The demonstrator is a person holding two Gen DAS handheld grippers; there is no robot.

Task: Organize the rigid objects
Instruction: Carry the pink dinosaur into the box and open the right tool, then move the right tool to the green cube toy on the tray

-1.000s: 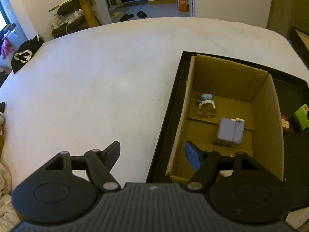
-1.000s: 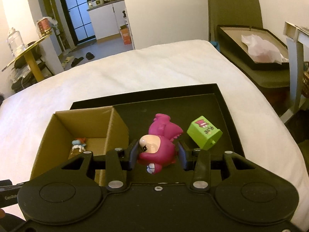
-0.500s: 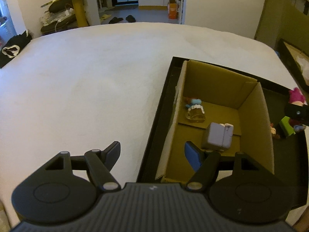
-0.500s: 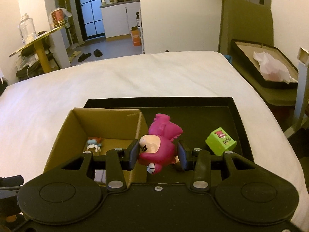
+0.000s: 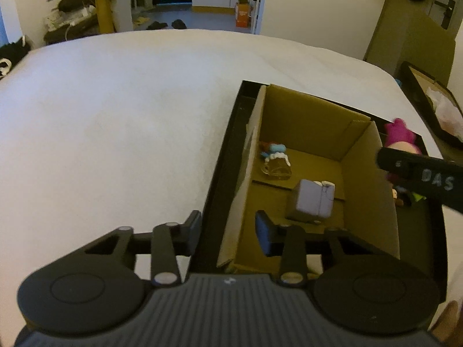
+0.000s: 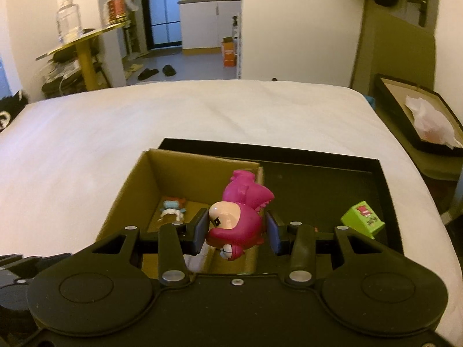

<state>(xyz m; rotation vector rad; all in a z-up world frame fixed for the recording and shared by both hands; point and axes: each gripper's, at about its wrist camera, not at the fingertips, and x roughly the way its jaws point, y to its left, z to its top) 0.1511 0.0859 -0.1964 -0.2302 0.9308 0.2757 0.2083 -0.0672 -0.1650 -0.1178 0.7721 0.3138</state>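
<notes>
Pink toy (image 6: pixel 237 219), pinched by the right gripper (image 6: pixel 237 232) above the box (image 6: pixel 136 190) wall, could catch it; the left gripper's (image 5: pixel 228 231) empty jaws are closing astride that box's other wall.

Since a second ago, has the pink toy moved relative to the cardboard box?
Yes. The pink toy, clamped in the right gripper, has shifted left from over the black tray to over the cardboard box right wall.

warm, dim indoor light gives both views a yellowish cast; the white bed (image 5: pixel 121 121) reads brightest, and the blue-lit doorway (image 6: pixel 165 14) at the back glows cool; the cardboard box (image 5: pixel 303 133) holds soft shadow inside. fisheye bending curves walls and edges near the corners, which go dark; detail is soft and slightly smeared throughout.
</notes>
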